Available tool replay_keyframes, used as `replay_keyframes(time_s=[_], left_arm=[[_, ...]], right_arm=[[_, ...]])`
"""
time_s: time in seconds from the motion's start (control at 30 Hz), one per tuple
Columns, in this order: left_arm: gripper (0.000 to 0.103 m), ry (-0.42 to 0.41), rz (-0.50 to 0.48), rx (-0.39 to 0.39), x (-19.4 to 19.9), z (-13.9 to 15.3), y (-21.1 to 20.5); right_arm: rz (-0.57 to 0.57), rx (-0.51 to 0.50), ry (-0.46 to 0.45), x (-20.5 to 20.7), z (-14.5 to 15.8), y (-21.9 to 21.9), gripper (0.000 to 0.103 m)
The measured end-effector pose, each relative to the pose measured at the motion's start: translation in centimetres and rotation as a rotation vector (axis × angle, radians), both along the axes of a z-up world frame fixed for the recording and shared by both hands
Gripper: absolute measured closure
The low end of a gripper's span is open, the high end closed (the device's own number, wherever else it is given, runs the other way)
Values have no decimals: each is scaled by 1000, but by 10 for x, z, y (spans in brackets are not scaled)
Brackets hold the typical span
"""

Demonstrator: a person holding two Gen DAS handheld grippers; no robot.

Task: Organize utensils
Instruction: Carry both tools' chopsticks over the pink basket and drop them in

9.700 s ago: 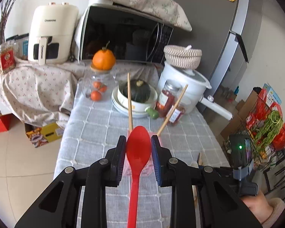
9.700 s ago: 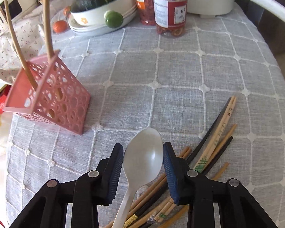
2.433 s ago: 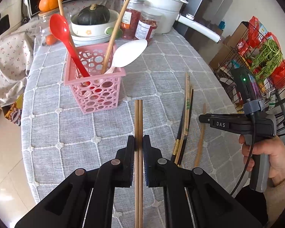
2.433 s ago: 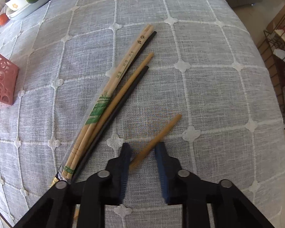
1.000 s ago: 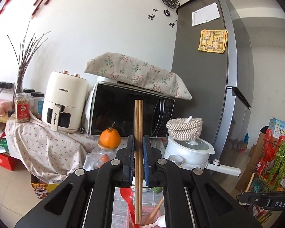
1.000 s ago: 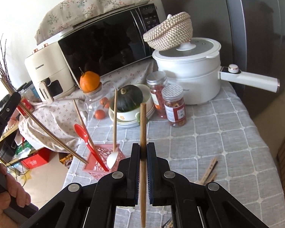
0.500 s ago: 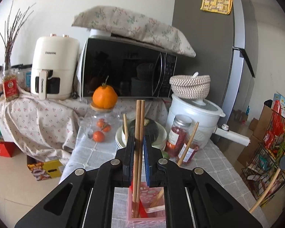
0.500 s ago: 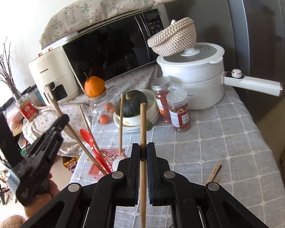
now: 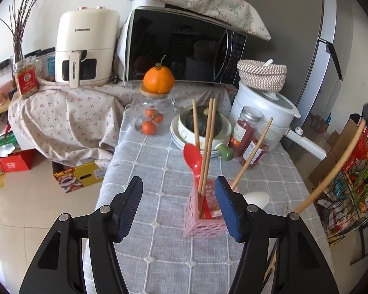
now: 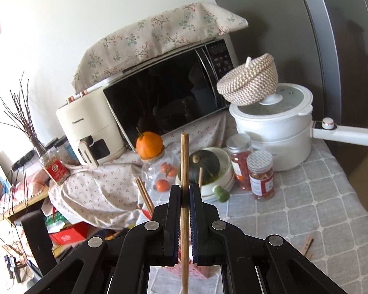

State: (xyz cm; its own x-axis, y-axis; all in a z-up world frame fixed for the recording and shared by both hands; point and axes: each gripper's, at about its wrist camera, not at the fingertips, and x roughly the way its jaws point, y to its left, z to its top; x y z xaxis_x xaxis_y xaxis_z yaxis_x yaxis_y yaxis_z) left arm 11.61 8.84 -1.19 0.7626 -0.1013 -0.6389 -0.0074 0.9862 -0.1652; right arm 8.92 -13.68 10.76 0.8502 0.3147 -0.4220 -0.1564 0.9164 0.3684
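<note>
I count four chopsticks (image 9: 206,144), a red spoon (image 9: 193,159) and a white spoon (image 9: 256,198) in the pink basket (image 9: 203,225) at my twelve o'clock. My left gripper (image 9: 179,205), just opened, stands spread and empty; my right gripper (image 10: 184,196) pinches one chopstick (image 10: 184,161) upright. Jars (image 9: 245,129) crowd one o'clock.

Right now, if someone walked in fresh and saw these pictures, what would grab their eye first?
Probably the pink basket on the grey checked tablecloth, bristling with wooden chopsticks and a red spoon, between the open jaws of the left hand-held gripper, which have just been opening. Next, the single chopstick clamped upright in the right hand-held gripper. Behind, a bright orange sits on a glass jar before the black microwave.
</note>
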Motion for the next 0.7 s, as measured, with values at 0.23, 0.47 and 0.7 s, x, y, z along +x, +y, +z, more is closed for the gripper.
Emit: replay_keyframes(time_s=[0.23,0.47,0.7], left_arm=[[39,161,-6,24,-6,-25,18],[39,182,-56,23,-7,-27,13],[39,207,-82,46,-6,-33,1]], right_arm=[[-26,-58,-61,32,6,39,98],[-63,-166,-73,62,-20,68,98],[-76,-165,-24,82,-47,74,98]])
